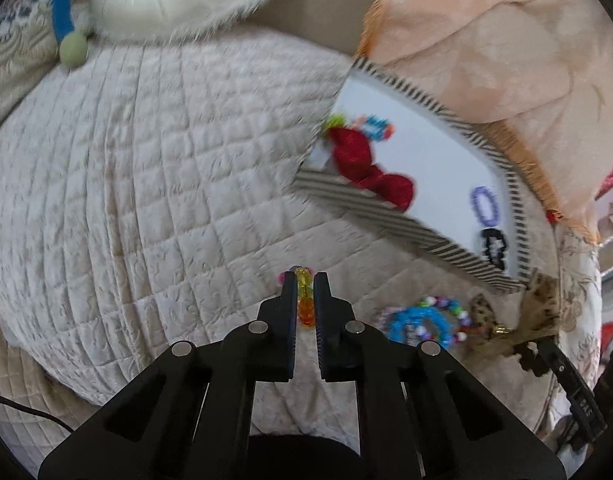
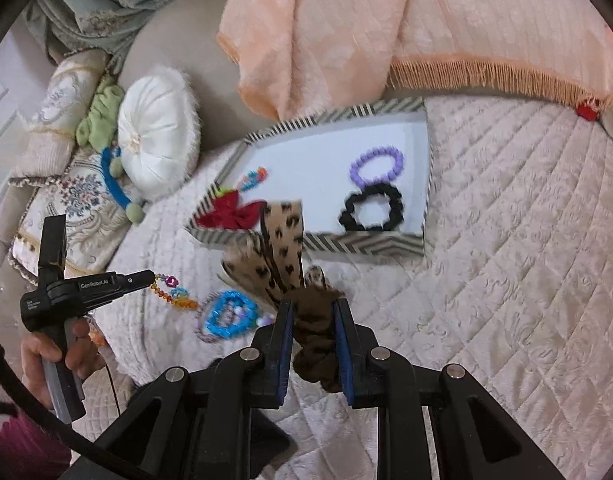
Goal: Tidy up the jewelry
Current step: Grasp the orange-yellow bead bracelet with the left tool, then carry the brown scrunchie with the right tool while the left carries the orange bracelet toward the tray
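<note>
A quilted cream bedspread [image 2: 506,240] covered the bed and carried every item, with a peach fringed blanket [image 2: 346,32] bunched along its far edge. A round white cushion [image 2: 156,136] lay at the far left beside a blue headband [image 2: 112,184] with green pompoms. A striped-rim tray [image 2: 370,246] with a white floor rested on the bedspread just below the blanket. Inside the tray, a red bow [image 2: 234,212] occupied the left corner, with a small blue and orange beaded piece [image 2: 253,178] just beyond it; a purple hair tie [image 2: 376,166] and a black scrunchie [image 2: 372,208] lay side by side at the right end, touching or nearly so. The right gripper [image 2: 312,308] had its fingers closed on a leopard-print scrunchie with ribbon tails [image 2: 284,248], held near the front rim of the tray, the tails overlapping that rim in the right wrist view. A blue beaded bracelet [image 2: 230,314], bunched with other multicoloured beads, lay on the bedspread between the two grippers. The left gripper [image 1: 305,280] had its fingers closed on a strand of orange, yellow and pink beads [image 1: 304,300], which hung from the fingertips over the bedspread, left of the blue bracelet and outside the tray
</note>
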`<state>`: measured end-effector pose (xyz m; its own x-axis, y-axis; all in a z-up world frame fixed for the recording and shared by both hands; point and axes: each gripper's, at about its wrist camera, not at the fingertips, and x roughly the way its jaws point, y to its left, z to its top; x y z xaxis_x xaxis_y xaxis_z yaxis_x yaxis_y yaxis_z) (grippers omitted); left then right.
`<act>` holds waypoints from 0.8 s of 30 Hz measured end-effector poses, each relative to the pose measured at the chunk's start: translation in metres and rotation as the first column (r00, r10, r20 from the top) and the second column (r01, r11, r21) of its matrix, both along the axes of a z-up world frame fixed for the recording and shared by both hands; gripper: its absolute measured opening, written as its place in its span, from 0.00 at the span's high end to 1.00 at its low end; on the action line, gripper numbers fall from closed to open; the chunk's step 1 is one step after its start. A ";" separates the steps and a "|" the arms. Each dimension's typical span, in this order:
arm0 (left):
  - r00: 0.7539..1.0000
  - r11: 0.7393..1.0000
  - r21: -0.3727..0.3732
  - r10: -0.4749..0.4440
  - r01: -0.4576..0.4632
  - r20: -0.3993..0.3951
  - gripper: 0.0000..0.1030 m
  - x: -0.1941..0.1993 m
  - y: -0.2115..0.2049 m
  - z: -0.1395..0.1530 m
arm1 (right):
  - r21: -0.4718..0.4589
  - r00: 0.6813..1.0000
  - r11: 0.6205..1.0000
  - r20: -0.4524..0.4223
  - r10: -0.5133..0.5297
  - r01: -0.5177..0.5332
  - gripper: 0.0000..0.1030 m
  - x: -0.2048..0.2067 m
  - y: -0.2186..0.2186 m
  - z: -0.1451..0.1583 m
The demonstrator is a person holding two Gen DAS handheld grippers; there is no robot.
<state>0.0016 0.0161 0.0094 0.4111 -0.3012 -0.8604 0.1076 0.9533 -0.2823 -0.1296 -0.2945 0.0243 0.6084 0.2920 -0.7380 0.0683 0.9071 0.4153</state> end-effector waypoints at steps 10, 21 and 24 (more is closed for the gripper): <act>0.997 1.000 -0.011 -0.018 0.019 0.079 0.94 -0.014 0.006 0.045 | -0.025 0.998 1.000 0.059 -0.008 0.010 0.82 -0.008 0.000 0.029; 0.995 1.000 -0.003 -0.030 0.030 0.096 0.94 -0.021 0.004 0.053 | -0.216 0.973 0.970 -0.222 0.060 -0.109 0.47 0.029 0.009 -0.051; 0.998 1.000 -0.005 -0.017 0.017 0.064 0.94 -0.017 0.009 0.044 | -0.249 0.961 0.954 -0.256 0.101 -0.167 0.46 0.040 0.018 -0.065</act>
<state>-0.0150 0.0252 0.0538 0.4597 -0.3133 -0.8310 0.1414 0.9496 -0.2798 -0.0896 -0.2765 -0.0411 0.3742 0.1323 -0.9178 0.0053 0.9894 0.1448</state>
